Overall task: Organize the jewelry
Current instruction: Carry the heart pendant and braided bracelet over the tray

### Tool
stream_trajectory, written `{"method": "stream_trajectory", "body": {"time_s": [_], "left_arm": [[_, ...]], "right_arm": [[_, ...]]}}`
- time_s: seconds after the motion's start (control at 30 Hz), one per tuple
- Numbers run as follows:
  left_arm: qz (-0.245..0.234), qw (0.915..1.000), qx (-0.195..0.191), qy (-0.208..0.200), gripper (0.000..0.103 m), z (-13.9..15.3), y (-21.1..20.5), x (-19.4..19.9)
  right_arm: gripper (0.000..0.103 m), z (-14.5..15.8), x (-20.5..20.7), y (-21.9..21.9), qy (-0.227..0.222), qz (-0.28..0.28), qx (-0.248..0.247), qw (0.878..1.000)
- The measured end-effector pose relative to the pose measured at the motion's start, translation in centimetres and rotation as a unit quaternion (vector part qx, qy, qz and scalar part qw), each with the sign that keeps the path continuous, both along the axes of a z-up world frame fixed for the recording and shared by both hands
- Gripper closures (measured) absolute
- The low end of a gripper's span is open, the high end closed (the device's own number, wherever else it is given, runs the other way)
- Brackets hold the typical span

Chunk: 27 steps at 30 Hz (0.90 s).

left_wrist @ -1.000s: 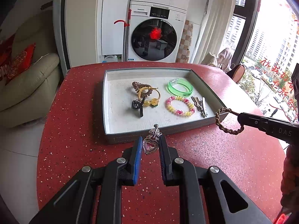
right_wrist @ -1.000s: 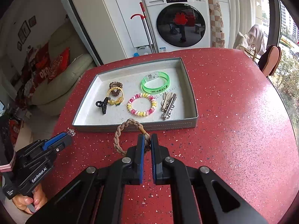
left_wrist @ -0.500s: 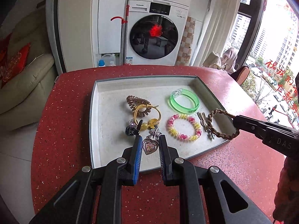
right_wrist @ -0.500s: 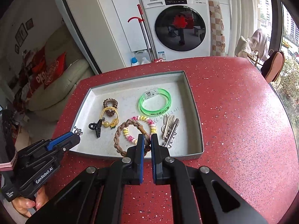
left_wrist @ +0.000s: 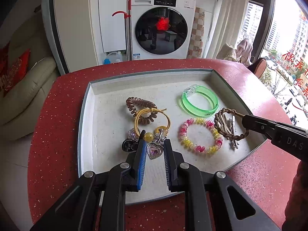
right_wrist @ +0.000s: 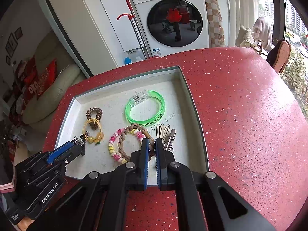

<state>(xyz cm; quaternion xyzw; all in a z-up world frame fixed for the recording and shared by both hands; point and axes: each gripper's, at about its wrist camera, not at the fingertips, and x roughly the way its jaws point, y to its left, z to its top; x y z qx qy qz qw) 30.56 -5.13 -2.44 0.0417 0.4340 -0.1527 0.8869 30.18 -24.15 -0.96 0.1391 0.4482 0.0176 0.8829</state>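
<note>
A grey tray (left_wrist: 84, 115) with a pale floor sits on the red table. My left gripper (left_wrist: 154, 146) is shut on a silver heart pendant (left_wrist: 154, 151), low over the tray's near left part, beside a black claw clip (left_wrist: 128, 144) and a yellow bead elastic (left_wrist: 152, 119). My right gripper (right_wrist: 152, 144) is shut on a brown braided bracelet (right_wrist: 119, 142). That loop hangs over a pink and yellow bead bracelet (right_wrist: 113, 148), beside the silver hair clips (right_wrist: 167, 134). A green bangle (right_wrist: 145, 108) lies farther back.
A brown spiral hair tie (left_wrist: 138, 105) lies in the tray behind the yellow elastic. The red speckled table (right_wrist: 240, 115) stretches wide to the right of the tray. Beyond the table stand a washing machine (left_wrist: 161, 23), a cream sofa (left_wrist: 25, 88) and a chair (right_wrist: 281, 55).
Both grippers have moved forward and slightly down, from the tray's near wall to over its floor. The pendant and the braided bracelet came along in their grips.
</note>
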Motion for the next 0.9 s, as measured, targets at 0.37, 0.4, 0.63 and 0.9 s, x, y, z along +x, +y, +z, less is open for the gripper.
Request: {"method": "stream_trajectory", "body": {"time_s": [0.37, 0.4, 0.63, 0.9], "left_arm": [[0.011, 0.9992, 0.039, -0.001, 0.067, -1.7, -0.7, 1.4], [0.014, 0.9991, 0.039, 0.003, 0.067, -1.9, -0.6, 1.6], [0.019, 0.9985, 0.05, 0.011, 0.067, -2.9, -0.4, 1.6], [0.023, 0.9979, 0.06, 0.009, 0.067, -2.8, -0.6, 1.4]], "right_arm": [[0.096, -1.4, 1.4, 0.6, 0.006, -0.008, -0.021, 1.0], [0.096, -1.5, 1.6, 0.8, 0.008, -0.005, -0.025, 1.0], [0.096, -3.0, 1.7, 1.4, 0.023, 0.001, -0.035, 0.999], [0.095, -3.0, 1.7, 1.4, 0.03, 0.005, -0.035, 0.999]]}}
